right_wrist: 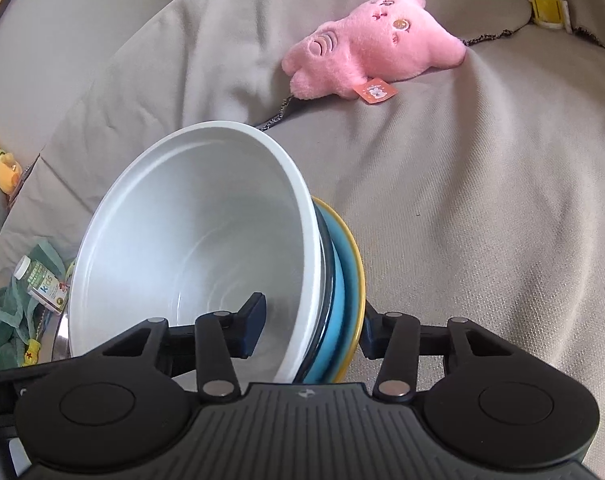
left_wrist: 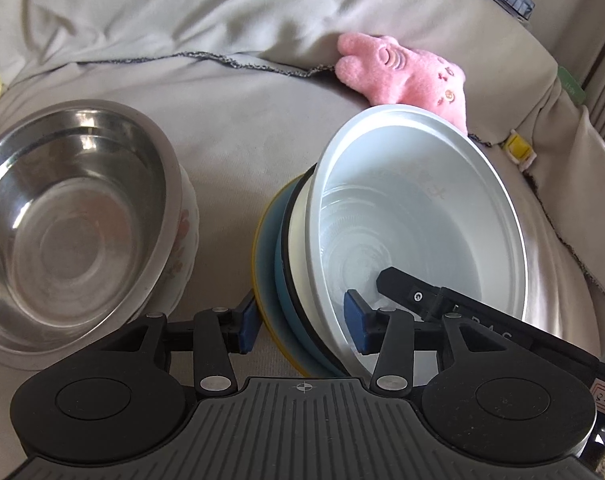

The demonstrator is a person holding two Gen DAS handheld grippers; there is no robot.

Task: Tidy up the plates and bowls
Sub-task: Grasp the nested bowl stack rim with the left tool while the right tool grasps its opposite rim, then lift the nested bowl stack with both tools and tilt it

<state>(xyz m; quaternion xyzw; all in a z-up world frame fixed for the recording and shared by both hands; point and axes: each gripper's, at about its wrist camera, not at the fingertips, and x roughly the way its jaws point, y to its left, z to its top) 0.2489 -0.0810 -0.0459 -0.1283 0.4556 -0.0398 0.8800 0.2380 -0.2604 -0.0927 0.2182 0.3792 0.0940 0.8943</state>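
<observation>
in the left wrist view, the left gripper (left_wrist: 302,322) is low in the middle of the frame. its jaws stand wide around the rim of a tilted stack: a white bowl (left_wrist: 422,216) on a blue plate (left_wrist: 286,312) and a yellow plate (left_wrist: 262,280). the pads do not clearly press on it. the right gripper's finger (left_wrist: 402,284) reaches into the white bowl from the lower right. a steel bowl (left_wrist: 70,216) sits at the left on a flowered bowl (left_wrist: 184,232). a pink plush toy (left_wrist: 406,74) lies at the upper right on the beige sofa cover (left_wrist: 242,132).

in the right wrist view, the right gripper (right_wrist: 310,332) sits at the bottom centre. one finger is inside the white bowl (right_wrist: 190,240), the other behind the yellow plate (right_wrist: 356,280), and they appear to clamp the stack, blue plate (right_wrist: 336,312) included. the pink plush toy (right_wrist: 374,64) is at the upper right.
</observation>
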